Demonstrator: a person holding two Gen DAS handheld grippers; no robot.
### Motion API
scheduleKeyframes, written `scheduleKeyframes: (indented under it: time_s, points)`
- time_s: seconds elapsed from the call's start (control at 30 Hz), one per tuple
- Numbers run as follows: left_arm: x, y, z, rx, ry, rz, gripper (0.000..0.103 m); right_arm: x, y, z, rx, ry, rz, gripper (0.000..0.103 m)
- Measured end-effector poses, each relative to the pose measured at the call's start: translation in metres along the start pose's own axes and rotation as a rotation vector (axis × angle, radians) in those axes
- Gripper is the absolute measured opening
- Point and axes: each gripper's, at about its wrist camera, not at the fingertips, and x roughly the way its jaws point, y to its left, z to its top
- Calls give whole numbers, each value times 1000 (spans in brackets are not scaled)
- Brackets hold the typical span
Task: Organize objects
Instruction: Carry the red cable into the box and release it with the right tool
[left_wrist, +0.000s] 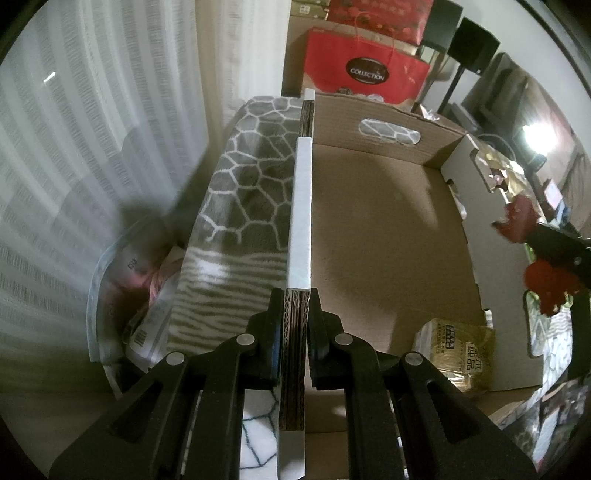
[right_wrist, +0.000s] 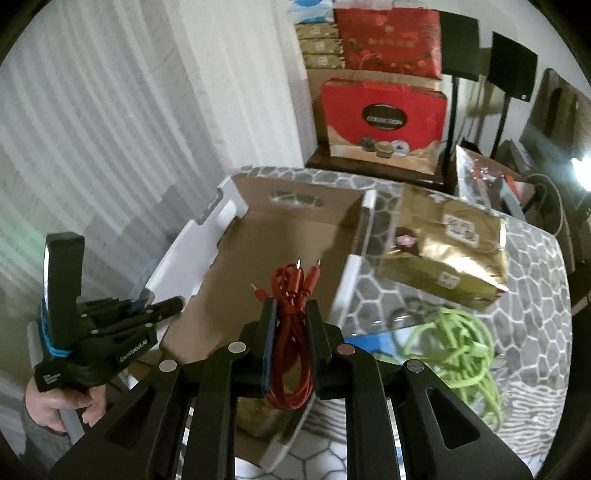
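A: Red cable bundle (right_wrist: 291, 325) is pinched mid-coil between the pads of the right gripper (right_wrist: 291, 314), plugs fanned out past the fingertips, tail loops hanging below the jaws. It is held over the near part of the cardboard box (right_wrist: 295, 236), above the open floor.

B: Handling?

A: Judged light, soft and floppy, with no stiffness along its length. A pinch across the whole bundle, as now, is the right hold; a grip on one strand would likely let the coil unravel. The jacket looks smooth, so slip is possible if the jaws are eased. The metal plug tips are best kept off the box wall.

B: Box steadied?

A: Yes. The left gripper (left_wrist: 295, 314) is clamped on the box's corrugated side wall (left_wrist: 301, 206), fully closed on the edge. Cardboard is stiff enough at the rim, but crushable if squeezed harder.

B: Contents, surroundings?

A: A gold packet (left_wrist: 456, 354) already lies in the near corner of the box. Outside it, on the grey patterned cloth (right_wrist: 528, 295), a gold foil bag (right_wrist: 443, 251) and a tangled green cable (right_wrist: 461, 347) are seen. The green one is looser, so it is expected to snag and trail; a gather at the densest knot would be advised.
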Motion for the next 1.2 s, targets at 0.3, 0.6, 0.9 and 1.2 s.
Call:
scheduleKeyframes:
  time_s: [0.3, 0.6, 0.9, 1.2]
  points:
    - [0, 0, 0, 0, 0, -1, 10, 37, 15, -4, -76, 55, -1, 15]
    - [0, -1, 0, 0, 0, -3, 10, 54, 24, -8, -147, 72, -31, 15]
    - [0, -3, 0, 0, 2, -5, 10, 39, 23, -6, -153, 54, -35, 20]
    - [0, -2, 0, 1, 1, -3, 10, 7, 17, -7, -132, -4, -69, 21]
